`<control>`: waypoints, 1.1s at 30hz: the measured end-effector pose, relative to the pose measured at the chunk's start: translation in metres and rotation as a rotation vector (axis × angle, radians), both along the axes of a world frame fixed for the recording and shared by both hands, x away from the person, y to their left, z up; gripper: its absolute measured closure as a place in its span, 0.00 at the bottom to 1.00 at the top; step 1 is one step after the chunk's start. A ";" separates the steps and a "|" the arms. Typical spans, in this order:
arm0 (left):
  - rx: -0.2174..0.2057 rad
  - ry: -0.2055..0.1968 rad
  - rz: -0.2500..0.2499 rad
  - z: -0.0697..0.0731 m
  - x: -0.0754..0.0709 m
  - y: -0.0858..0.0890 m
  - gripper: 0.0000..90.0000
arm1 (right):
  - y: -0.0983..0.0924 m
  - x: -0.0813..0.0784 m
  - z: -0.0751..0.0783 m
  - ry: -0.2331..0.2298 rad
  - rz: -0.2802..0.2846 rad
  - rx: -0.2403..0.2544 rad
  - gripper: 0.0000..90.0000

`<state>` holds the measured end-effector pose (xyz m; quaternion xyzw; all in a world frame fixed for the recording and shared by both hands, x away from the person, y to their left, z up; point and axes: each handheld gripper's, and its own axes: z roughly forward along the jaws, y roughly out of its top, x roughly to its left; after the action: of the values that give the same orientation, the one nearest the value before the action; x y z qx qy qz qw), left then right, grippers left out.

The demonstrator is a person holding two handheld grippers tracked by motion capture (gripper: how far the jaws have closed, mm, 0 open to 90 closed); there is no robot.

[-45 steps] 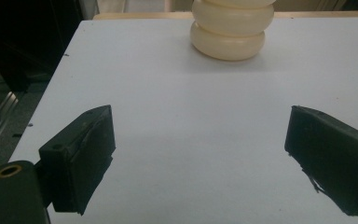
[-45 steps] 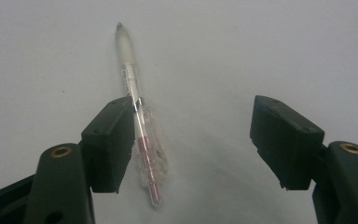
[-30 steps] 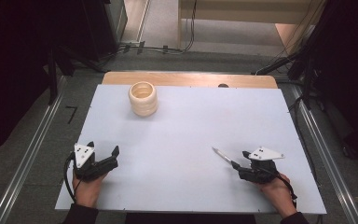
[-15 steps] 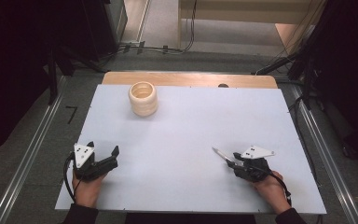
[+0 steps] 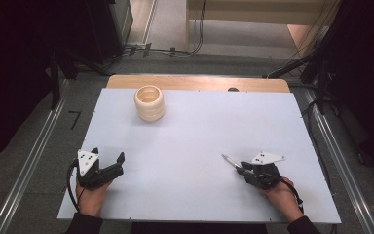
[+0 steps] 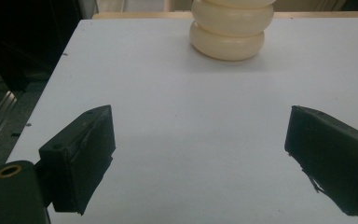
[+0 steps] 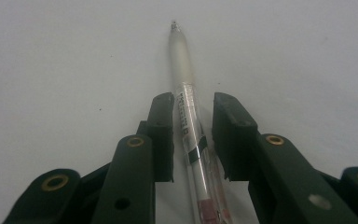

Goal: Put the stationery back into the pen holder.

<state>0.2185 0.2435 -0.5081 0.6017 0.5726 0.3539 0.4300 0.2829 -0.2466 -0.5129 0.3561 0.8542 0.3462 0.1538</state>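
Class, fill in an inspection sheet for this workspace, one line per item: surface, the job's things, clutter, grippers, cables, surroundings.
Surface: white table top, bare across the middle, with a wooden strip along its far edge.
Job's things: clear pen lying flat on the table, tip pointing away from the right gripper.
Clutter: cream ribbed holder standing upright near the far left; nothing else seen.
Grippers: left gripper wide open, nothing between its jaws; right gripper has just been closing around the pen, with a gap on the right side.
Cables: one trails from each gripper; more lie on the floor beyond the table.
Surroundings: grey floor, metal rails on both sides, dark equipment at the sides.
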 end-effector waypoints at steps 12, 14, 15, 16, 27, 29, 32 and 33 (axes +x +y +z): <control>0.003 0.001 -0.003 0.000 0.001 -0.001 0.10 | 0.002 0.002 0.002 0.012 -0.008 -0.023 0.81; 0.003 0.003 -0.002 0.000 0.001 -0.001 0.10 | 0.003 0.002 0.002 0.010 -0.004 -0.036 0.83; 0.003 0.003 -0.002 0.000 0.001 -0.001 0.10 | 0.003 0.002 0.002 0.005 -0.002 -0.039 0.84; 0.003 0.005 -0.004 0.000 0.001 -0.001 0.10 | 0.004 0.001 0.002 0.001 -0.002 -0.042 0.84; -0.003 0.001 -0.002 0.000 0.000 0.000 0.10 | 0.004 0.001 0.004 0.005 -0.005 -0.038 0.86; -0.004 0.001 -0.003 0.000 0.000 0.001 0.10 | 0.004 0.001 0.005 0.004 -0.006 -0.037 0.86; -0.006 0.005 -0.002 0.000 0.000 0.001 0.10 | 0.004 0.002 0.008 -0.008 -0.007 -0.031 0.86; -0.006 0.005 -0.002 0.000 0.000 0.001 0.10 | 0.004 0.002 0.010 -0.011 -0.008 -0.027 0.86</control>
<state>0.2185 0.2444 -0.5084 0.6017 0.5742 0.3504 0.4308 0.2850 -0.2421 -0.5029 0.3554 0.8566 0.3359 0.1645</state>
